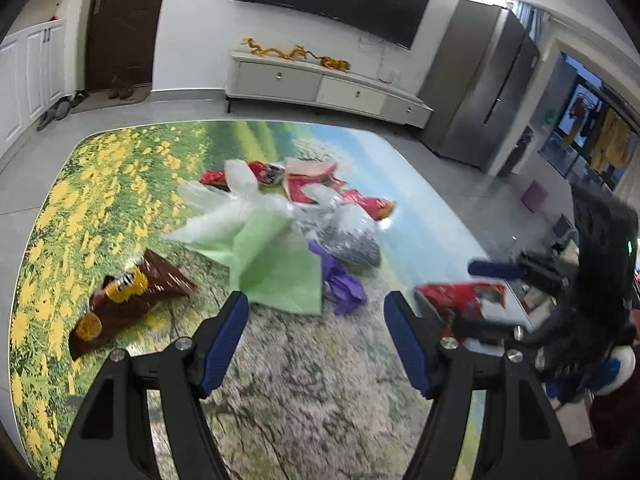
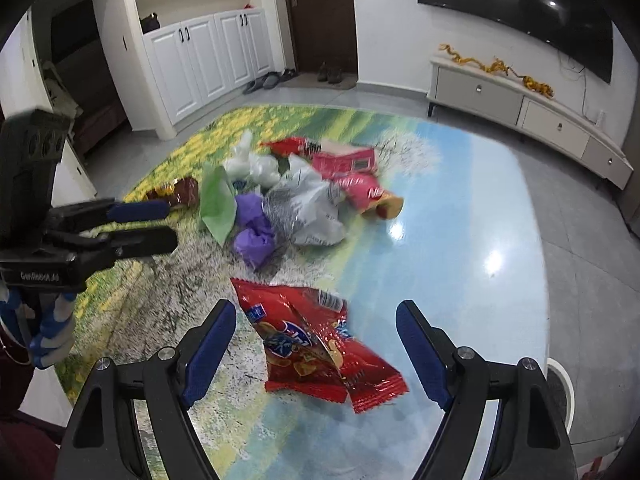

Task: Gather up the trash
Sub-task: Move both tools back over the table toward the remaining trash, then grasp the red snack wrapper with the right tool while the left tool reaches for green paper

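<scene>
Trash lies on a table (image 1: 280,380) with a flower-meadow print. My left gripper (image 1: 316,300) is open and empty, its tips just short of a green paper sheet (image 1: 276,268) and a crumpled purple paper (image 1: 344,284). A brown snack wrapper (image 1: 124,300) lies to its left. My right gripper (image 2: 316,312) is open, its jaws on either side of a red chip bag (image 2: 316,344) lying flat on the table. That bag also shows in the left wrist view (image 1: 460,300). Clear plastic bags (image 2: 308,204) and red wrappers (image 2: 352,176) lie further back.
The right gripper (image 1: 496,270) shows at the right edge of the left wrist view; the left gripper (image 2: 140,224) shows at the left of the right wrist view. Beyond the table are a TV cabinet (image 1: 320,84), a door, white cupboards (image 2: 208,52) and tiled floor.
</scene>
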{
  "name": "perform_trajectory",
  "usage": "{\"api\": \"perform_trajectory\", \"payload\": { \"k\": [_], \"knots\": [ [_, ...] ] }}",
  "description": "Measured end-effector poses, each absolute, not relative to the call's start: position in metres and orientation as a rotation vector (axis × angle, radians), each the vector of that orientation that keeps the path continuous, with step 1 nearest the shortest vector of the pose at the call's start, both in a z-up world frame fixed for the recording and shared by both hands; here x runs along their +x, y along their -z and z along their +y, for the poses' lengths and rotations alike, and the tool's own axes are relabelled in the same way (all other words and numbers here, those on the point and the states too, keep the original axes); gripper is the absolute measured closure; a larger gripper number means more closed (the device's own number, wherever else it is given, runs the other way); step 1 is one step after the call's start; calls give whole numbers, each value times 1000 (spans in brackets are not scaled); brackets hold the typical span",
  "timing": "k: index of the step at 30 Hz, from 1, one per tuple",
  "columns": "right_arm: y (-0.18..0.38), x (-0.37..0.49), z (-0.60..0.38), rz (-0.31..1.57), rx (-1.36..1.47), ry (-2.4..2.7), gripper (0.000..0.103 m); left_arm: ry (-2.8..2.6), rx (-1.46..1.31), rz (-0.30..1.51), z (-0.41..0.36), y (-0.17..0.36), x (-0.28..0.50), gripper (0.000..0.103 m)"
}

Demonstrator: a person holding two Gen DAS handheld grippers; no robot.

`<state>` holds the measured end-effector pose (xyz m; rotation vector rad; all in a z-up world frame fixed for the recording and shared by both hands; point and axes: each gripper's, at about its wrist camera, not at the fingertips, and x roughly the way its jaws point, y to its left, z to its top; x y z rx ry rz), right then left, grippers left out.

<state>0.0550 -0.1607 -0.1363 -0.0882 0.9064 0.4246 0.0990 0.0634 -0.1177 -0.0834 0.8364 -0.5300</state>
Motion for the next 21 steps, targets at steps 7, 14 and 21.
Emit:
{"api": "perform_trajectory", "payload": {
  "k": [7,14,21],
  "knots": [
    [154,57,-167,936,-49,-440,36,431,-111,854,63,118,134,34],
    [158,54,-176,937,-31,-463,55,361,-120,930,51,136,147,46],
    [153,41,-183,894,-11,-501,78,394,-137,921,48,132,134,100]
  ]
}}
